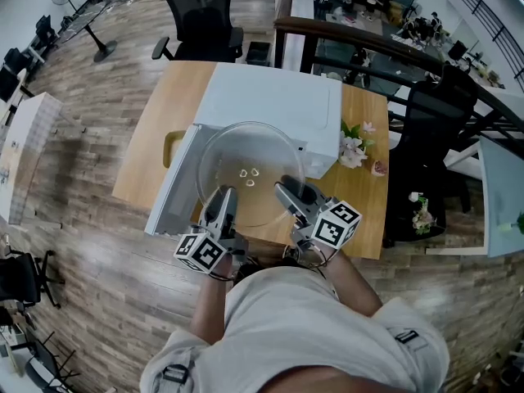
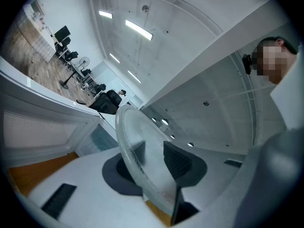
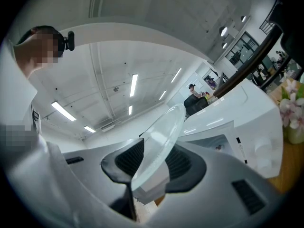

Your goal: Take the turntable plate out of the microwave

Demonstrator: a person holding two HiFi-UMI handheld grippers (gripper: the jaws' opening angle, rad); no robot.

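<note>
The clear glass turntable plate (image 1: 250, 170) hangs in front of the white microwave (image 1: 274, 105), held level between both grippers. My left gripper (image 1: 223, 196) is shut on the plate's near left rim, and my right gripper (image 1: 288, 191) is shut on its near right rim. In the left gripper view the plate (image 2: 135, 151) runs edge-on between the dark pads (image 2: 178, 161). The right gripper view shows the plate (image 3: 159, 141) clamped between the ribbed pads (image 3: 130, 158), with the microwave (image 3: 237, 122) behind. The microwave door (image 1: 170, 188) stands open at the left.
The microwave sits on a wooden table (image 1: 364, 178). A small bunch of pink and white flowers (image 1: 354, 147) lies right of the microwave. Black office chairs (image 1: 201, 15) stand beyond the table, and a railing (image 1: 385, 43) runs at the back right.
</note>
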